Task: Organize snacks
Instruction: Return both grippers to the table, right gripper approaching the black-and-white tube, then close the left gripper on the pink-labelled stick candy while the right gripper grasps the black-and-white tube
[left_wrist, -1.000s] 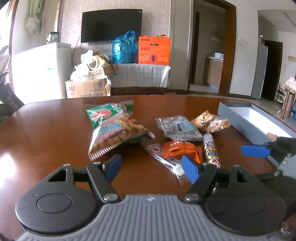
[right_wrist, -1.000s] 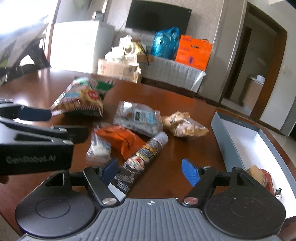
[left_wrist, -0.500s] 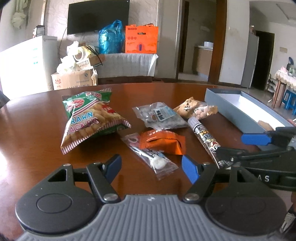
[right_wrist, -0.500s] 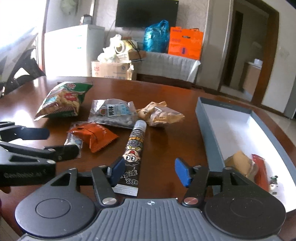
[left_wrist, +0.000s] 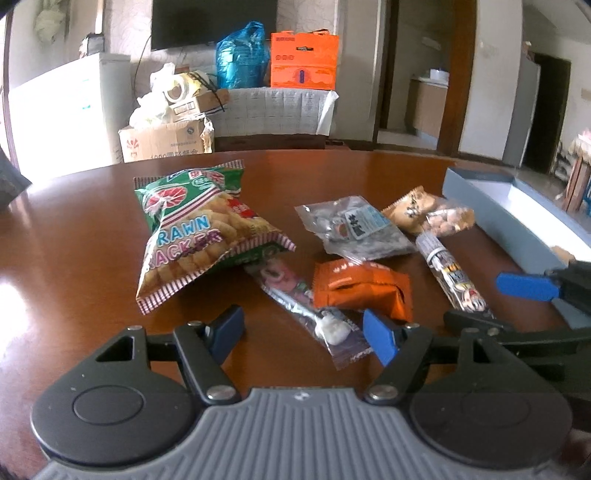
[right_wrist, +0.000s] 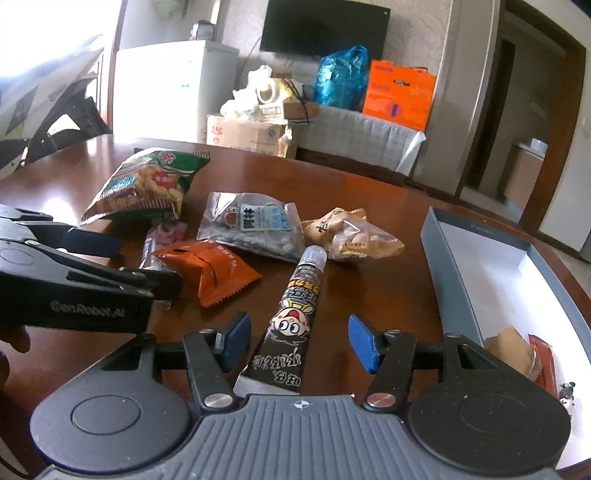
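Observation:
Several snacks lie on the brown table (left_wrist: 74, 258): a green prawn cracker bag (left_wrist: 195, 236), a clear packet with a blue label (left_wrist: 354, 225), a peanut packet (left_wrist: 432, 214), an orange packet (left_wrist: 362, 288), a clear candy wrapper (left_wrist: 306, 310) and a black cartoon tube (right_wrist: 295, 310). My left gripper (left_wrist: 304, 336) stands open just short of the candy wrapper and the orange packet. My right gripper (right_wrist: 299, 341) is open around the near end of the tube, with its pads clear of it on both sides. The grey box (right_wrist: 454, 280) lies to the right.
Inside the grey box sit a tan packet (right_wrist: 513, 350) and a red packet (right_wrist: 543, 358). The left gripper's fingers (right_wrist: 159, 284) reach in beside the orange packet (right_wrist: 210, 269). Beyond the table stand a cardboard box (left_wrist: 166, 140), a white fridge and bags.
The right jaws have narrowed and now frame the tube's near end. The left gripper has drifted across the table and dipped closer to the candy wrapper and orange packet.

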